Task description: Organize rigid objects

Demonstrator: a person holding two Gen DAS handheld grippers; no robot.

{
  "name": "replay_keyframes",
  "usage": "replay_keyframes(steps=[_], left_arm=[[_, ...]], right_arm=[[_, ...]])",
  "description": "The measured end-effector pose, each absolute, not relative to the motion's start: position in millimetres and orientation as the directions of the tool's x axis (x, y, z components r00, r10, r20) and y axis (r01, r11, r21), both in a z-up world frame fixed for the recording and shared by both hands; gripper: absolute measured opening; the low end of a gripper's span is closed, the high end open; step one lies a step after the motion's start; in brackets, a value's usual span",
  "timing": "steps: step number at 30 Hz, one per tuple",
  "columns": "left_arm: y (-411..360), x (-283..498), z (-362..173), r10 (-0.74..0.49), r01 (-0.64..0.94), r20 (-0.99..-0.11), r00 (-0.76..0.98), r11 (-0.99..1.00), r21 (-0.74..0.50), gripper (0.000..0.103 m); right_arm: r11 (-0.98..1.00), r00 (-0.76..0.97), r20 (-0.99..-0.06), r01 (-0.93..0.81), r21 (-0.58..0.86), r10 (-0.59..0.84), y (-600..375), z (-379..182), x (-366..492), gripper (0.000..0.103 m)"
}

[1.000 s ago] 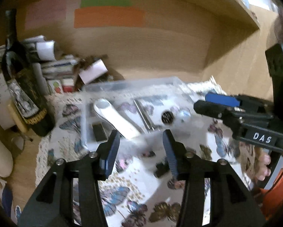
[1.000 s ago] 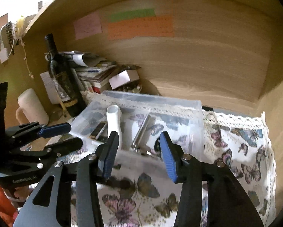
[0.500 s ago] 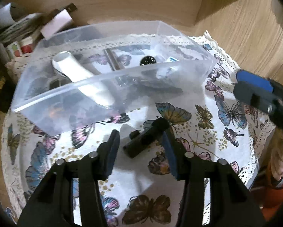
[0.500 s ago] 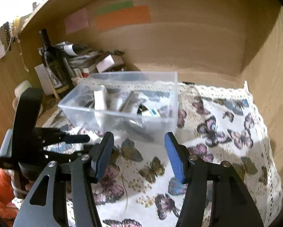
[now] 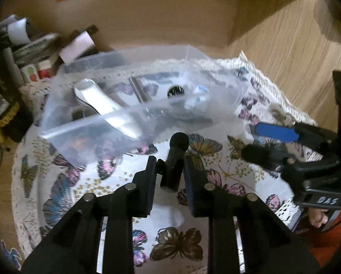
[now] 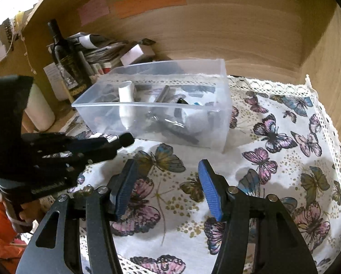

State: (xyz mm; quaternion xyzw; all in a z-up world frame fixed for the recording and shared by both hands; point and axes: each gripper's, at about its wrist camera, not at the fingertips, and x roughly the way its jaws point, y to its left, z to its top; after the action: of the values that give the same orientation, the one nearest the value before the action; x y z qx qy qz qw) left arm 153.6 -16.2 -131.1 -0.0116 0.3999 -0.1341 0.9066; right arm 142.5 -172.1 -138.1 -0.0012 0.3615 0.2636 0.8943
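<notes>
Cloth (image 6: 273, 182): butterfly-print, covering the desk; its bare stretch from 3 to 6 o'clock in the right view shows no loose items.
Bin (image 6: 223, 105): clear plastic, at 12 o'clock of both grippers, resting on the cloth against the wooden back wall.
Bin contents: a white handle (image 5: 102, 105), a metal bar (image 5: 137, 90), a round black cap (image 5: 175, 90) and other dark pieces too blurred to name, all inside already.
Left gripper (image 5: 168, 171): pressed together on a black rod (image 5: 176, 153), the rod's rounded end pointing toward 12 o'clock, just short of the bin's near wall.
Right gripper (image 6: 166, 182): spread wide, holding nothing, low over the cloth at 5 o'clock of the bin.
Done: most rigid pieces appear binned.
Left: by the look of it, the rod is the last piece in view outside; it wants lifting over the near wall and letting go.
Bottle (image 6: 65, 64): dark, upright at 10 o'clock, beside stacked papers; likely not part of the job.
</notes>
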Motion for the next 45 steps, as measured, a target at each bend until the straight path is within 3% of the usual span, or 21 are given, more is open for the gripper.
replay_keyframes(steps=[13, 24, 29, 37, 43, 45], left_arm=[[15, 159, -73, -0.224, 0.183, -0.591, 0.775, 0.975, -0.129, 0.023], [33, 199, -99, -0.168, 0.100, -0.669, 0.724, 0.985, -0.139, 0.023], [29, 189, -91, -0.160, 0.106, -0.646, 0.746, 0.987, -0.122, 0.038], [23, 148, -52, -0.158, 0.124, -0.518, 0.840, 0.987, -0.100, 0.049], [20, 113, -25, -0.140, 0.116, -0.407, 0.902, 0.990, -0.083, 0.059], [19, 103, -20, -0.143, 0.118, -0.381, 0.913, 0.989, -0.088, 0.064]], right_arm=[[0.859, 0.635, -0.605, -0.480, 0.179, 0.481, -164, -123, 138, 0.052], [0.867, 0.656, -0.587, -0.463, 0.183, 0.474, -167, -117, 140, 0.053], [0.868, 0.670, -0.571, -0.462, 0.179, 0.475, -167, -111, 138, 0.053], [0.885, 0.746, -0.487, -0.443, 0.145, 0.454, -173, -82, 126, 0.053], [0.896, 0.812, -0.387, -0.429, 0.112, 0.437, -177, -55, 108, 0.063], [0.901, 0.829, -0.356, -0.421, 0.108, 0.431, -179, -48, 103, 0.070]])
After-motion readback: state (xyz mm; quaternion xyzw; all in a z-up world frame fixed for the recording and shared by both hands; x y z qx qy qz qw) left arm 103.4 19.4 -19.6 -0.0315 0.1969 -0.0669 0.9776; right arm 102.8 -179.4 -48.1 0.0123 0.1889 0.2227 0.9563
